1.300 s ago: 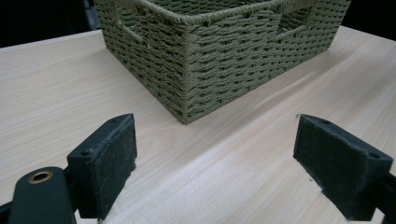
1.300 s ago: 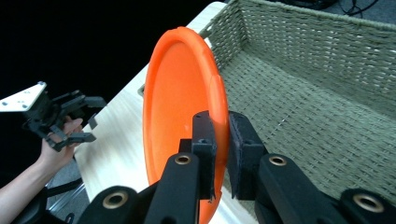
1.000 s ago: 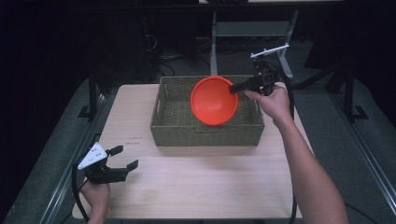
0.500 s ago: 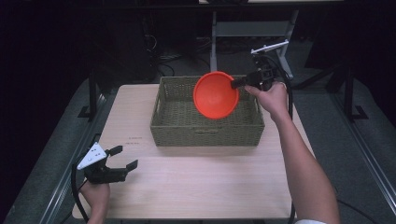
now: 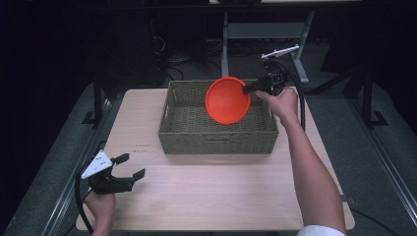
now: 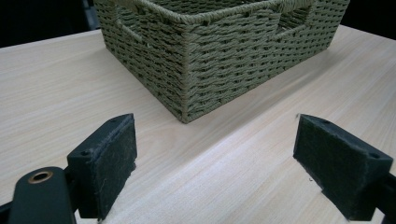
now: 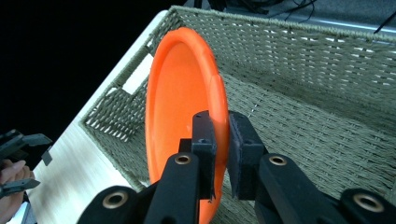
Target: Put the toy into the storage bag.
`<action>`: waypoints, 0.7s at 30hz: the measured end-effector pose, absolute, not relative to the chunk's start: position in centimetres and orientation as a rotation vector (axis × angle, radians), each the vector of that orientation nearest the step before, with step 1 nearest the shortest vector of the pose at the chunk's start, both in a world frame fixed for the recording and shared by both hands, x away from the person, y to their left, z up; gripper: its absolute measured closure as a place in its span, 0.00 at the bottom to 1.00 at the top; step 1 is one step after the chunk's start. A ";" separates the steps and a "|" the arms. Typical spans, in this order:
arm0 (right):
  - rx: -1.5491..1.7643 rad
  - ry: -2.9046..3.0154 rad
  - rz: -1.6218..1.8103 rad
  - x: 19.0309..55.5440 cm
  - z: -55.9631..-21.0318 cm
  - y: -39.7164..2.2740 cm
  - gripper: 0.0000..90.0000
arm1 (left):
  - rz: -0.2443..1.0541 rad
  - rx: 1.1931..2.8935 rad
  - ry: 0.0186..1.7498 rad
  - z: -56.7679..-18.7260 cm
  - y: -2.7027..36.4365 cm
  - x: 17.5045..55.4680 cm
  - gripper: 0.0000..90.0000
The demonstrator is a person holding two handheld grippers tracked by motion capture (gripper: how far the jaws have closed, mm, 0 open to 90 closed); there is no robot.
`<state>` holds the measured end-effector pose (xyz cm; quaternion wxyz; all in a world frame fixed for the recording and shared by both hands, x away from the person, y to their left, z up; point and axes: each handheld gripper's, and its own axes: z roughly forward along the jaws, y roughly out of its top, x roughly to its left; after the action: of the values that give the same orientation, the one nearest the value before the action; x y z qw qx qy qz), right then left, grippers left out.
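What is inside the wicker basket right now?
Bare woven floor shows inside the basket. The orange plate, pinched by the right gripper, hangs over it and hides part of the floor.

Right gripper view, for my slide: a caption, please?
Right tool clamps the round orange plastic bowl by its rim, held on edge above the woven green basket.

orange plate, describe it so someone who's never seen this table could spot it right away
Start at the light wooden table and find the woven olive basket at its far side. Held on edge above the basket's inside is the orange plate, its rim pinched by the right gripper. It is the one bright, smooth, round thing there.
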<state>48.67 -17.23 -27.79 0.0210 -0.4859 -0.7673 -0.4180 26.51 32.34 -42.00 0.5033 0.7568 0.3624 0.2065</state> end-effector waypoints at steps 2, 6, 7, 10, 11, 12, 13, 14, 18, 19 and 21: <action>-1.519 -2.391 -1.283 48.9 -28.1 -17.1 0.91 | 0.499 1.829 0.876 -42.0 32.4 26.5 0.14; -1.531 -2.390 -1.259 49.3 -28.6 -16.7 0.91 | 0.499 1.833 0.872 -42.0 32.4 26.5 0.14; -1.531 -2.395 -1.257 49.4 -28.8 -16.6 0.91 | 0.500 1.835 0.871 -42.0 32.4 26.5 0.14; -1.545 -2.387 -1.232 49.6 -29.3 -16.4 0.91 | 0.499 1.831 0.874 -42.0 32.4 26.5 0.14; -1.559 -2.384 -1.220 49.7 -29.6 -16.3 0.91 | 0.498 1.830 0.878 -42.0 32.4 26.5 0.14; -1.559 -2.384 -1.215 49.7 -29.8 -16.3 0.91 | 0.499 1.829 0.876 -42.0 32.4 26.5 0.14; -1.568 -2.384 -1.205 49.8 -30.0 -16.2 0.91 | 0.498 1.833 0.874 -42.0 32.4 26.5 0.14; -1.574 -2.386 -1.196 49.9 -30.3 -16.2 0.91 | 0.499 1.833 0.872 -42.0 32.3 26.5 0.14; -1.592 -2.379 -1.156 50.2 -31.5 -16.0 0.91 | 0.497 1.830 0.877 -42.0 32.3 26.5 0.14; -1.594 -2.385 -1.147 50.3 -31.7 -16.0 0.91 | 0.499 1.830 0.874 -42.0 32.3 26.5 0.14; -1.604 -2.391 -1.128 50.5 -32.0 -15.8 0.91 | 0.501 1.835 0.871 -42.0 32.3 26.5 0.14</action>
<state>50.48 -15.80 -31.97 0.0246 -0.5186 -0.7730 -0.3646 26.49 32.33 -41.97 0.5008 0.7592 0.3605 0.2073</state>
